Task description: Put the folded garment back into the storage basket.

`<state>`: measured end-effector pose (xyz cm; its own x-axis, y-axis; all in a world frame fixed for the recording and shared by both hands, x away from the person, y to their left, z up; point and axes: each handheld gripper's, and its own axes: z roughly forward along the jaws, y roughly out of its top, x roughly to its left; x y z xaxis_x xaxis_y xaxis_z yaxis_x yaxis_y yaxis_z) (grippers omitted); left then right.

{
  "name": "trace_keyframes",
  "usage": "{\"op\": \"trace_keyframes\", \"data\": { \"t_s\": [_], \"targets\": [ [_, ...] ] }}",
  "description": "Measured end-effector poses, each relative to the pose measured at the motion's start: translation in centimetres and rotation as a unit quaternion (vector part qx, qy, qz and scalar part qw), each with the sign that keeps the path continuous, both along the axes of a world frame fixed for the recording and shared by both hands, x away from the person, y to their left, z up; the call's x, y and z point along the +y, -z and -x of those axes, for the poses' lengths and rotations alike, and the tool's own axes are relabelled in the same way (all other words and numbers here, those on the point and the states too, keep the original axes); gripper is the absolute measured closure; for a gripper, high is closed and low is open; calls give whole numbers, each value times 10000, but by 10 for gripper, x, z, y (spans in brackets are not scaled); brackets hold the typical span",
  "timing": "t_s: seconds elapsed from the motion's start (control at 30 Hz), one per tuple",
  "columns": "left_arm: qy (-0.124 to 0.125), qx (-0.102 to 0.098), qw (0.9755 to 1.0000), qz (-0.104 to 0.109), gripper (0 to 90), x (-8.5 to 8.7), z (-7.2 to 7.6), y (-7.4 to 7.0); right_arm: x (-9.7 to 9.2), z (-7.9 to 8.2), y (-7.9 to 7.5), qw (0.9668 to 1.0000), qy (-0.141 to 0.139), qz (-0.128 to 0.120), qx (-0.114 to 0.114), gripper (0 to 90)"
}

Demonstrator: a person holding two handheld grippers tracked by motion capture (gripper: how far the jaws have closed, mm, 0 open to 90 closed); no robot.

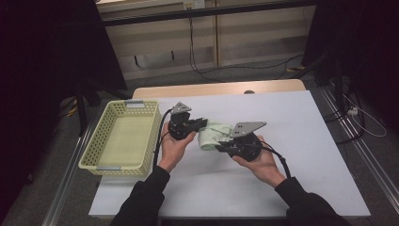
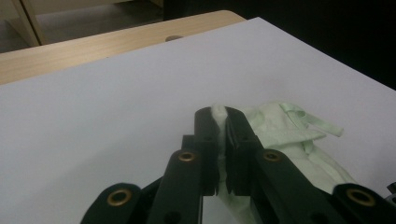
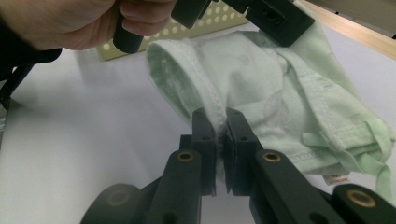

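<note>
A pale green cloth garment (image 1: pixel 212 134) lies bunched on the white table between my two grippers. My left gripper (image 1: pixel 201 123) comes at it from the left and is shut on its upper edge; in the left gripper view a pinch of the cloth (image 2: pixel 218 113) sticks up between the closed jaws of the left gripper (image 2: pixel 219 122). My right gripper (image 1: pixel 221 147) holds the lower right side. In the right gripper view the jaws of the right gripper (image 3: pixel 220 125) are shut on a hemmed fold of the garment (image 3: pixel 261 88), which hangs open like a tube.
A pale yellow perforated basket (image 1: pixel 95 141) stands at the table's left edge, its inside bare. The white table top (image 1: pixel 301 127) stretches to the right and toward the person. A wooden strip (image 1: pixel 211 88) runs along the far edge, with cables on the floor beyond.
</note>
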<state>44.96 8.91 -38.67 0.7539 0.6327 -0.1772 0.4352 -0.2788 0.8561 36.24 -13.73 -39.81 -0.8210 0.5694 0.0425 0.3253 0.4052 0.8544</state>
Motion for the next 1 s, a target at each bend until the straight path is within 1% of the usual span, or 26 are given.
{"op": "trace_keyframes", "data": {
  "t_s": [0.03, 0.23, 0.3, 0.33, 0.43, 0.5, 0.67, 0.73, 1.0],
  "targets": [
    [0, -27, 10000, 4, 850, 1, 0, -1, 0, 0, -1, 10000, -10, -13, -15, 843],
    [-48, -33, 10000, -3, 850, 7, 1, -4, 7, -1, -5, 9999, -64, -48, -62, 843],
    [-61, -45, 10000, 54, 850, 8, 0, -6, 9, -2, -6, 9999, -79, -53, -76, 843],
    [-50, -64, 10000, 7, 850, 9, 0, -7, 10, -2, -7, 9999, -78, -65, -72, 843],
    [-88, -93, 9999, -35, 850, 14, 0, -11, 15, -3, -8, 9999, -100, -51, -91, 843],
    [-109, -97, 9999, 28, 850, 18, 0, -13, 18, -4, -9, 9998, -119, -78, -114, 843],
    [-171, -115, 9998, 2, 850, 25, 0, -17, 27, -5, -13, 9997, -171, -112, -143, 843],
    [-178, -165, 9997, -8, 850, 28, -1, -18, 30, -6, -13, 9996, -196, -119, -158, 843],
    [-278, -191, 9994, -3, 850, 38, -1, -25, 41, -11, -17, 9993, -254, -169, -198, 843]
  ]
}}
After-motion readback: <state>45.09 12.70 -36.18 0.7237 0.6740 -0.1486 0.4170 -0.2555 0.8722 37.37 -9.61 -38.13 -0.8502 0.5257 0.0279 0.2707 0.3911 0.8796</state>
